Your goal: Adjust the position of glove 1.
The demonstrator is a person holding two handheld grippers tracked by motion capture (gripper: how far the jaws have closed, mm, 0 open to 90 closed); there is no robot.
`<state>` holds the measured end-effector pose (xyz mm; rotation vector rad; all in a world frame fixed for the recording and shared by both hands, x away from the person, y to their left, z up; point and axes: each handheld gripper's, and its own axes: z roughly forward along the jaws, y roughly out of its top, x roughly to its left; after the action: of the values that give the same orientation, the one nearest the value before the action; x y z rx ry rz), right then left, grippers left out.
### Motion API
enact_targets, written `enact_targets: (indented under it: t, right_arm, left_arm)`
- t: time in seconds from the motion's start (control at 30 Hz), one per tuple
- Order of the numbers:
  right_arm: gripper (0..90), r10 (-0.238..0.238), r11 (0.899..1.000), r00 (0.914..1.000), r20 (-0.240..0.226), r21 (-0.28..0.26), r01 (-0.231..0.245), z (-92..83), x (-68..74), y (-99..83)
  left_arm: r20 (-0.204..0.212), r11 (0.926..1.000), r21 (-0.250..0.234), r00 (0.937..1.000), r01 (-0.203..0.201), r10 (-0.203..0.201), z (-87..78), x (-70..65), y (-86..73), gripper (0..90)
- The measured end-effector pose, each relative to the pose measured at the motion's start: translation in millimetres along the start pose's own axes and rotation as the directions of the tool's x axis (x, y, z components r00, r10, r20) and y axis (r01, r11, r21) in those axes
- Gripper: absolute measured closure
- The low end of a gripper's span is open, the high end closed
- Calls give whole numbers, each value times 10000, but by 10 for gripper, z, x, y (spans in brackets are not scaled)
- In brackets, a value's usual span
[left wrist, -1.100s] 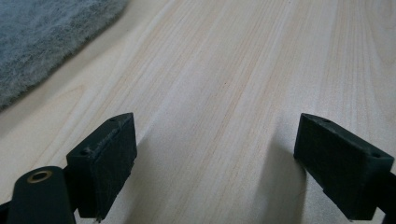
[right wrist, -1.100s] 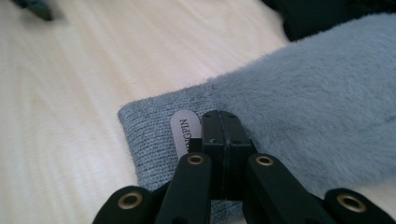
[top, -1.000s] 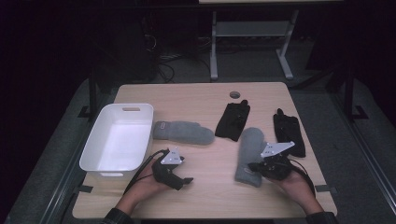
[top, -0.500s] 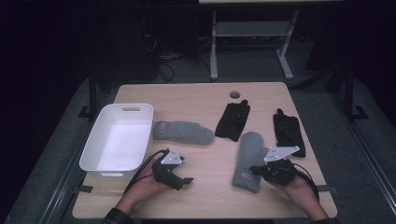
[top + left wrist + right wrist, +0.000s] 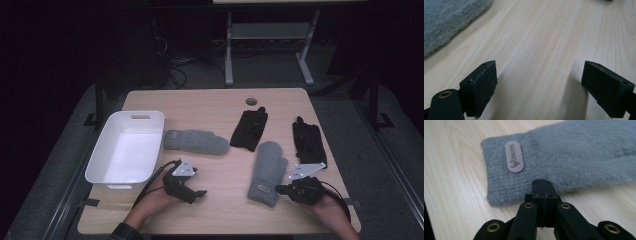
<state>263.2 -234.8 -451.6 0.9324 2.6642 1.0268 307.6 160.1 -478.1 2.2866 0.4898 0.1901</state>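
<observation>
Dark floor and a metal table frame fill the top of the high view, and below them a pale wooden table (image 5: pixel 220 105) spans the middle of the frame. At its left edge sits a white bin (image 5: pixel 126 149), empty as far as can be seen. Just right of the bin a grey mitten (image 5: pixel 196 141) lies crosswise, and right of centre a second grey mitten (image 5: pixel 267 171) lies lengthwise with its cuff toward the bottom of the frame. Between the two, higher up, lies a black glove (image 5: pixel 249 129); another black glove (image 5: pixel 308 142) lies near the right edge. A small round hole (image 5: pixel 251 101) sits in the tabletop above the first black glove. The left gripper (image 5: pixel 200 192), held in a hand at lower centre-left, rests over bare wood; in the left gripper view its jaws stand wide apart with nothing between them, and a grey mitten's fuzzy edge (image 5: pixel 446 22) shows at upper left. The right gripper (image 5: pixel 278 189), at lower right, points toward the second mitten's cuff; in the right gripper view its jaws (image 5: pixel 543 192) are pressed together, holding nothing, their tip at the edge of the cuff (image 5: pixel 506 182), which carries an oval label (image 5: pixel 514 156).
</observation>
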Motion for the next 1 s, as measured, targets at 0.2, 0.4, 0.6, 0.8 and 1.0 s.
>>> enact_targets:
  t: [0.2, 0.4, 0.6, 0.8, 1.0]
  right_arm:
    - [900, -438, 9989, 9977, -524, 126, 445, 120, 118, 91]
    - [900, -756, 9970, 9934, -857, 110, 769, 254, 185, 255]
    - [900, -862, 9961, 9913, -991, 83, 874, 327, 187, 364]
    - [900, -688, 9953, 9973, -258, -694, 669, 180, -38, 527]
    - [900, -229, 9941, 9994, 276, -1051, 257, 186, -294, 679]
  left_arm:
    - [2, 10000, -26, 10000, 27, -27, 2, -2, 0, 122]
    - [-16, 10000, -13, 10000, -19, 19, 1, 2, 0, 121]
    - [-26, 10000, -1, 10000, -61, 61, -1, 4, 2, 121]
    - [-22, 10000, -37, 10000, -13, 13, 2, 1, 2, 121]
    - [-16, 10000, 21, 10000, -49, 49, -2, 4, 4, 122]
